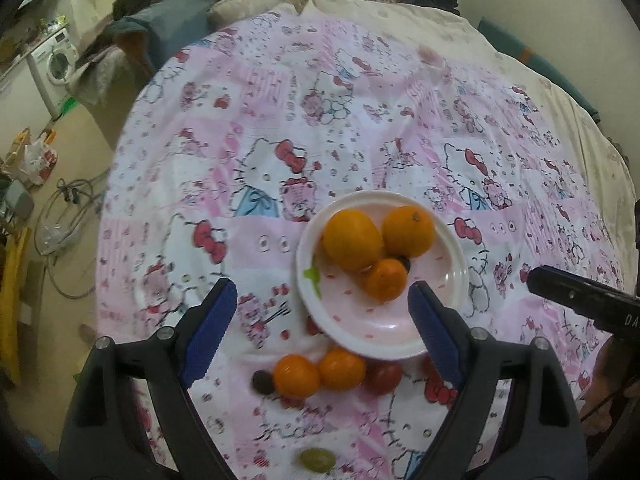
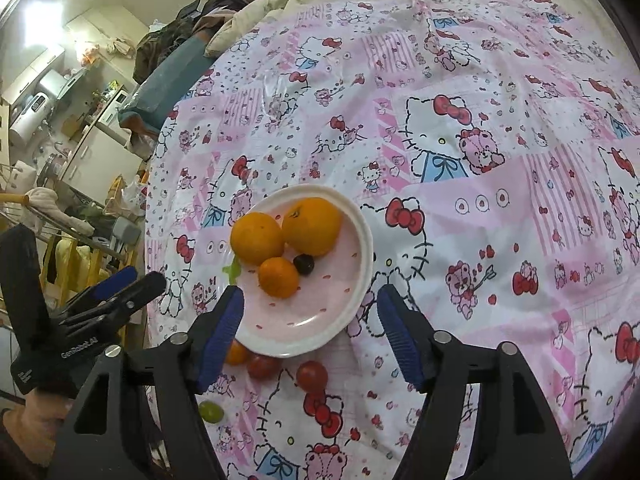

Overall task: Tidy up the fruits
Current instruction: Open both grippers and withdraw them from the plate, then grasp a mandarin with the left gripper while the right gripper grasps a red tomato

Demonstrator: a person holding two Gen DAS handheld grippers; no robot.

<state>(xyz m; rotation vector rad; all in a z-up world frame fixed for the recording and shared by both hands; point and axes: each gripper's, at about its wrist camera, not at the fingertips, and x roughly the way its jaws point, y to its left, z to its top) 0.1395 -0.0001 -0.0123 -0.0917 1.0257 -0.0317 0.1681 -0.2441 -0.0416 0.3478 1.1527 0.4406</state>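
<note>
Both my left claw and right claw hang released; I'd drop squarely over the lower-centre tangerine, avoiding the plate rim.

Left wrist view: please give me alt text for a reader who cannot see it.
The open left gripper hovers over a white plate holding three oranges and a dark grape. Two small oranges, a red tomato and a green grape lie loose on the pink cartoon-cat cloth.
</note>
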